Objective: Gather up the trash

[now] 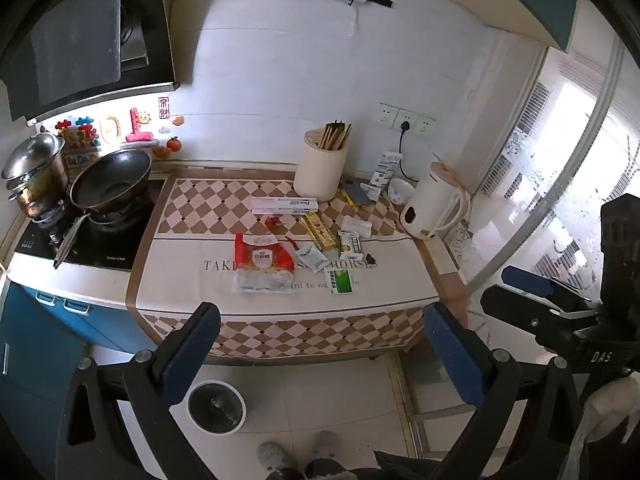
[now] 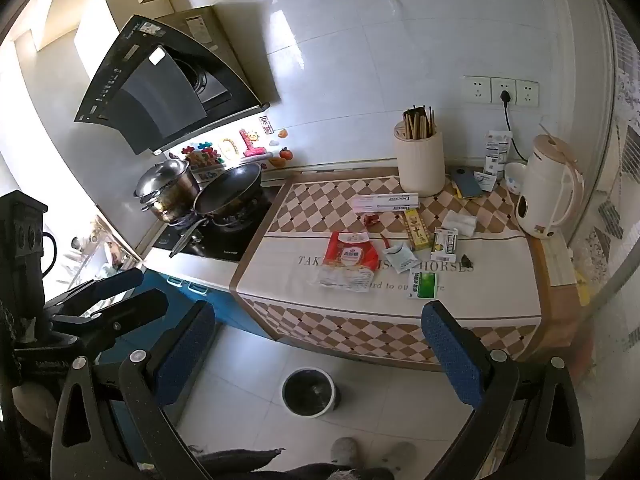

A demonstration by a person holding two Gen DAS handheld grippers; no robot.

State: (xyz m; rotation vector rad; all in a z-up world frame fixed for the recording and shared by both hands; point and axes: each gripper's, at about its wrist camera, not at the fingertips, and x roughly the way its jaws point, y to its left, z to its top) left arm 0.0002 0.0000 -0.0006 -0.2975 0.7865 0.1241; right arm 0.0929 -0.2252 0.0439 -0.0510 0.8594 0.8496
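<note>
Trash scattered mid-counter (image 1: 400,280): red-white bag (image 1: 262,264), green sachet (image 1: 342,282), yellow box (image 1: 320,234). Left gripper (image 1: 320,344) and right gripper (image 2: 316,344) off front edge, jaws spread, empty. Bin (image 2: 308,392) on floor below.

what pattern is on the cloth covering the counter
Brown and white diamond checks around a plain white panel with printed words; clearest in the right wrist view.

left black two-finger gripper with blue pads (image 1: 320,354): jaws wide, empty, angled downward | right black two-finger gripper with blue pads (image 2: 318,354): jaws wide, empty, angled downward
</note>
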